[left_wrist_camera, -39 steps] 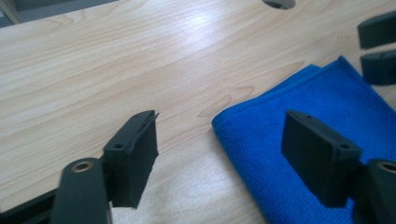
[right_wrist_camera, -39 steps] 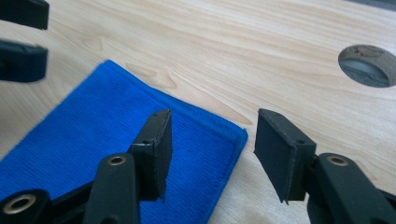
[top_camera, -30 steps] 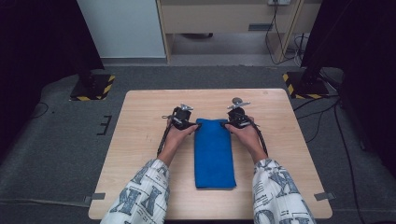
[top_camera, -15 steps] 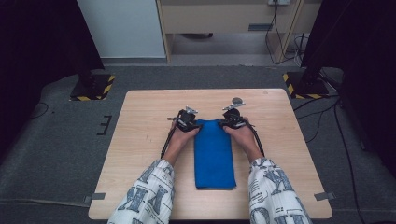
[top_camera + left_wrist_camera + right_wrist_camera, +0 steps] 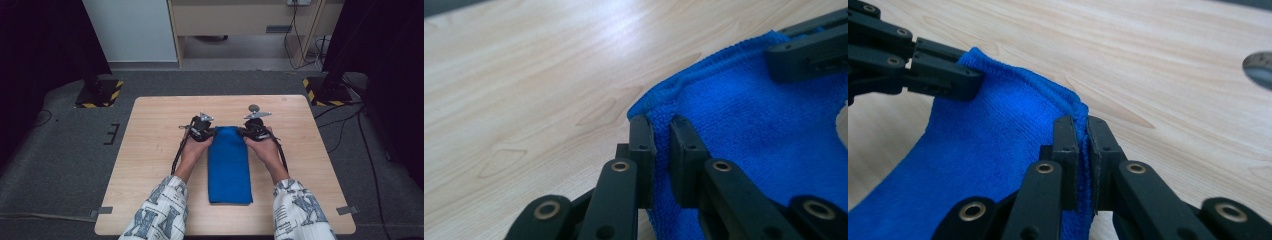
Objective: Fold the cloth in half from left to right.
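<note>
Blue cloth (image 5: pixel 229 165) lay folded in a long strip down the middle of the wooden table (image 5: pixel 150 150), its near end close to the person's edge and its far end between the two hands. The left gripper (image 5: pixel 210 132) sat at the far left corner of the cloth, the right gripper (image 5: pixel 244 131) at the far right corner. Both pairs of jaws had just been closing, each with cloth between them.

From the left gripper view, the pads of the left gripper (image 5: pixel 662 131) were pinched on the hemmed corner of the cloth (image 5: pixel 764 130), the fabric bunched in the narrow slot between them. The right gripper's jaws showed farther off at the top right, clamped on the other corner.

From the right gripper view, the right gripper (image 5: pixel 1082 125) likewise held the cloth (image 5: pixel 993 150) by its hem, pads pressed on a thin fold. The far edge sagged a little between the two grips, raised slightly off the wood. A small round metal thing (image 5: pixel 254 107) lay on the table just beyond the right gripper.
</note>
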